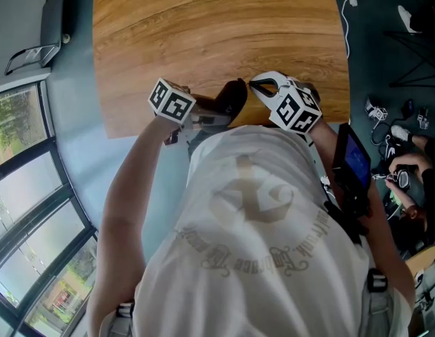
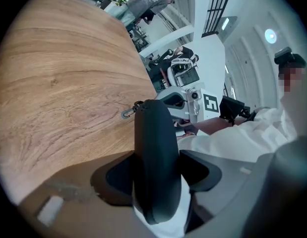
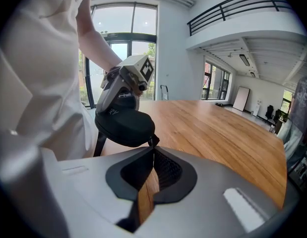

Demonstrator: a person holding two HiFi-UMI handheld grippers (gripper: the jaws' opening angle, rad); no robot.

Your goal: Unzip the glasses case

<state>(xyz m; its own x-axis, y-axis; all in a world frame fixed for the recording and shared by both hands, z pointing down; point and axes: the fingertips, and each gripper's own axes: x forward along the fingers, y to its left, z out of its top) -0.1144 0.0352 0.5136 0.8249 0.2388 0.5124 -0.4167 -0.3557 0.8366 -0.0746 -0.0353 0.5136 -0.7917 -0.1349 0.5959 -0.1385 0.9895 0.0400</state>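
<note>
Clamping the glasses case [image 2: 153, 133] in your left gripper [image 2: 155, 160] by the worktop's [image 1: 217, 34] near edge, you seemingly pinch its zip pull [image 3: 152, 142] in your right gripper's [image 3: 152, 150] closed jaws; draw it round next.

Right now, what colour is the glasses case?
The glasses case is plain black, clearest in the left gripper view.

Glasses case [image 2: 153, 157] in left claw [image 2: 155, 175], over the table [image 1: 217, 34] edge — right claw [image 3: 152, 150] at its zipper pull [image 3: 153, 142].
</note>
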